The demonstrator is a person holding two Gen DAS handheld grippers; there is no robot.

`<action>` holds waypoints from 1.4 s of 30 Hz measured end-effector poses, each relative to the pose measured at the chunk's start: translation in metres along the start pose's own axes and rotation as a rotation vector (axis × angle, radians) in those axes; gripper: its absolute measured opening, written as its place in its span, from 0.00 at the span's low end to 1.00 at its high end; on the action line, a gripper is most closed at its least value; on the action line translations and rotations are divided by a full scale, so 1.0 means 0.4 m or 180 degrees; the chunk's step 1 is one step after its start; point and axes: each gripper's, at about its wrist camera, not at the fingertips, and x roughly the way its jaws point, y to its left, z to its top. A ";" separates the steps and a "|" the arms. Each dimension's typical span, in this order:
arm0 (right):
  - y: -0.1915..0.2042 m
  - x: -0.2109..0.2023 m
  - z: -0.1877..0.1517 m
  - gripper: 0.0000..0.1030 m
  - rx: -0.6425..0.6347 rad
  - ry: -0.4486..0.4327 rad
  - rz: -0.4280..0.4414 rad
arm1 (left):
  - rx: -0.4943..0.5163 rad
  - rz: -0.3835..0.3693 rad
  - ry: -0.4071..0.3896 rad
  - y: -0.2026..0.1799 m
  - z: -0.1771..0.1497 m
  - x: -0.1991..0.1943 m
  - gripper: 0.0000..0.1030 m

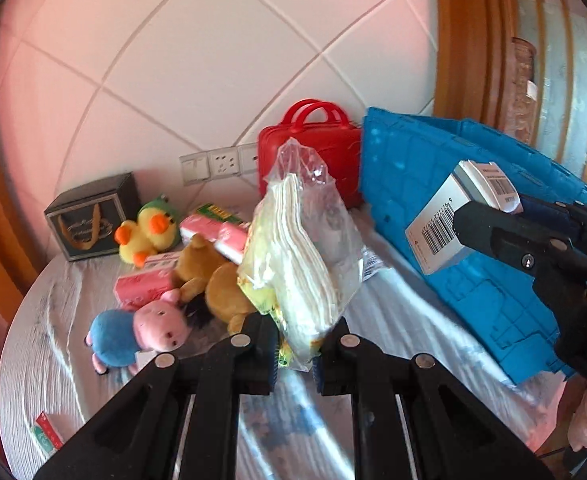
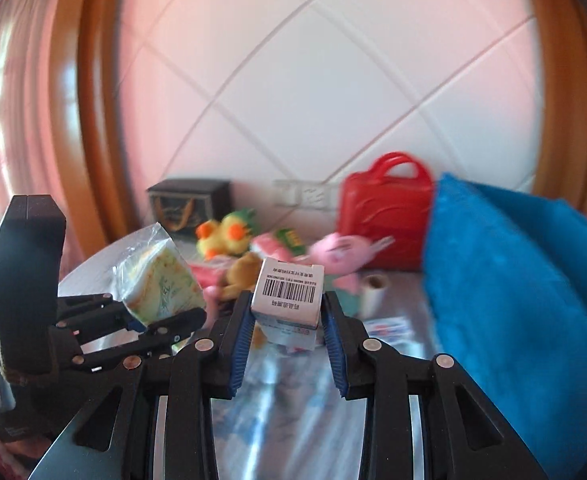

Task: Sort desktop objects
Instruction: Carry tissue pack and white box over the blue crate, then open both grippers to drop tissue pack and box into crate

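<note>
My left gripper (image 1: 295, 354) is shut on a clear plastic bag of white napkins (image 1: 297, 256) and holds it above the table; the bag also shows in the right wrist view (image 2: 161, 284). My right gripper (image 2: 287, 320) is shut on a small white carton with a barcode (image 2: 287, 294), held in the air next to the blue crate (image 2: 525, 292). In the left wrist view the carton (image 1: 449, 224) and the right gripper (image 1: 493, 220) sit in front of the blue crate (image 1: 445, 184).
On the round white-clothed table (image 1: 45, 344) lie a blue-and-pink pig plush (image 1: 137, 332), a brown bear plush (image 1: 209, 276), a yellow duck plush (image 1: 149, 236) and pink tissue packs (image 1: 145, 286). A red case (image 1: 313, 152) and a dark gift box (image 1: 89, 216) stand at the back wall.
</note>
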 end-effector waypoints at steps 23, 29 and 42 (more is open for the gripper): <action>-0.608 -0.473 -0.089 0.30 0.0666 -0.0318 -0.1520 | 0.1016 -0.1049 -0.0383 -0.774 0.186 -0.021 0.12; -0.660 -0.487 -0.118 0.30 0.0710 -0.0237 -0.1556 | 0.1096 -0.1100 -0.0293 -0.834 0.190 -0.005 0.12; -0.712 -0.465 -0.137 0.30 0.0756 -0.0185 -0.1538 | 0.1111 -0.1101 -0.0202 -0.859 0.195 0.024 0.12</action>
